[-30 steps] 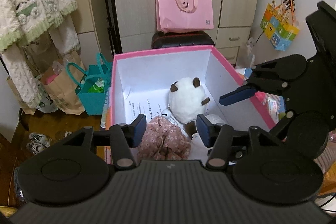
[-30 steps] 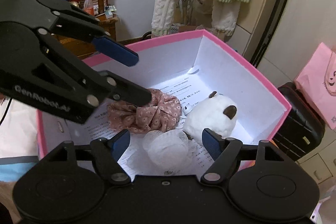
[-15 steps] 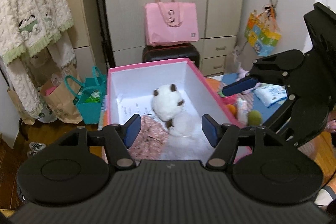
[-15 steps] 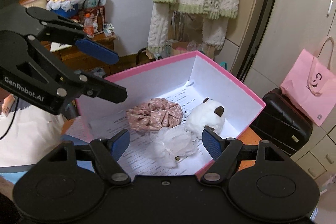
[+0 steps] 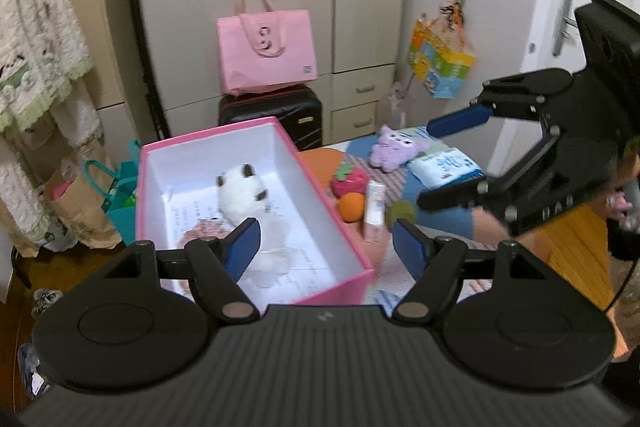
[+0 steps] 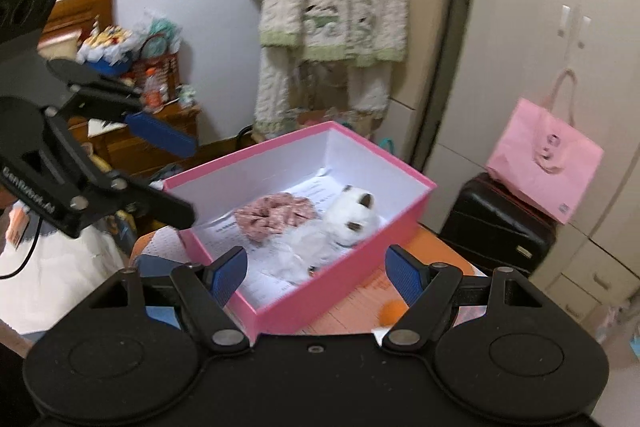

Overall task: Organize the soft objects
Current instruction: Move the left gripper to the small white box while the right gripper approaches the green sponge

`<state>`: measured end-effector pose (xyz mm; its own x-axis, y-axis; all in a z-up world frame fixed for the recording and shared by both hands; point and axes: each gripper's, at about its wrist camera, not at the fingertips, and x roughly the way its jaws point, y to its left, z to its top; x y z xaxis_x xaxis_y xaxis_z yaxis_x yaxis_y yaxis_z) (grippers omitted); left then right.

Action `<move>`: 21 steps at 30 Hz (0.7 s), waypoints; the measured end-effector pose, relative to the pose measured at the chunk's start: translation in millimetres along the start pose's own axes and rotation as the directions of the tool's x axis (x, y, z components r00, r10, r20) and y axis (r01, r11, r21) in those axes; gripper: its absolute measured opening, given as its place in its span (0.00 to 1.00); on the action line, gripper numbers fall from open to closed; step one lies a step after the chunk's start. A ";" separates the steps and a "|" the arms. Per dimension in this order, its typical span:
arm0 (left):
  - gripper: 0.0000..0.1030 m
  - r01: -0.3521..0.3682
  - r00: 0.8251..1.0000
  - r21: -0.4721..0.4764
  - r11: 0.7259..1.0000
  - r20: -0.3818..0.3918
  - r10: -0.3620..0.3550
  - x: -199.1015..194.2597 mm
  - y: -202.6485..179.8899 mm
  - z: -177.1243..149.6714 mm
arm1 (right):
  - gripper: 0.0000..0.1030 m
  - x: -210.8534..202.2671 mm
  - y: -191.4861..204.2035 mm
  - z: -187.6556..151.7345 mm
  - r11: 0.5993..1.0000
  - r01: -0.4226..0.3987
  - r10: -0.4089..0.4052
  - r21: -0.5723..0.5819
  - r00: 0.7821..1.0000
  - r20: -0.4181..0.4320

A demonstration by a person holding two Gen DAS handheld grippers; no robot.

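I hold both grippers above the table, each spread wide with nothing between its fingers: the left gripper (image 5: pixel 326 241) sits over the near end of the pink box (image 5: pixel 320 187), the right gripper (image 6: pixel 316 273) over that box's near corner.

Three soft things already lie in the box: a white plush (image 6: pixel 354 213) with dark ears, a floral scrunchie (image 6: pixel 276 217) beside it, and a pale gauzy scrunchie (image 6: pixel 298 247) touching the plush.

Outside, on the table to the right of the box, I see a purple plush (image 5: pixel 394 149), a strawberry toy (image 5: pixel 351 179), an orange ball (image 5: pixel 352 207) and a green ball (image 5: pixel 402 211).

I judge all of these light and squashy. The plush will give under the pads, so I would pinch it across the body's thickest part, not an ear or limb. The balls may roll or squirt out, so I would close across the middle.

Blur hides detail. I cannot tell whether the small carton (image 5: pixel 374 205) beside the balls or the blue-white packet (image 5: pixel 444 165) counts as soft. The green ball is partly hidden behind my left gripper's finger, and the gauzy scrunchie's edges melt into the paper lining.
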<state>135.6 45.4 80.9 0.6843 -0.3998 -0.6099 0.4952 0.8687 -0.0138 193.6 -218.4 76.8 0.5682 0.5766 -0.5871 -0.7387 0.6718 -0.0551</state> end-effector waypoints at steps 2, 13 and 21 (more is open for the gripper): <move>0.71 0.016 1.000 0.023 1.000 -0.007 -0.016 1.7 -13.3 -0.3 | 0.78 -11.2 -10.1 -8.4 0.999 0.014 -0.015 0.030 1.000 0.012; 0.71 0.129 0.991 0.105 0.986 -0.052 -0.124 21.8 -74.6 6.1 | 0.78 -48.3 -49.7 -60.0 0.992 0.032 -0.040 0.119 0.997 0.064; 0.69 0.138 0.989 0.132 0.982 -0.079 -0.129 60.6 -101.8 10.6 | 0.78 -49.3 -70.3 -103.9 0.993 0.022 -0.032 0.116 0.996 0.086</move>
<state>132.3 -70.4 53.7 0.5706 -0.4841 -0.6634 0.6515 0.7586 0.0069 179.8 -342.4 25.8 0.6209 0.5926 -0.5132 -0.6790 0.7337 0.0257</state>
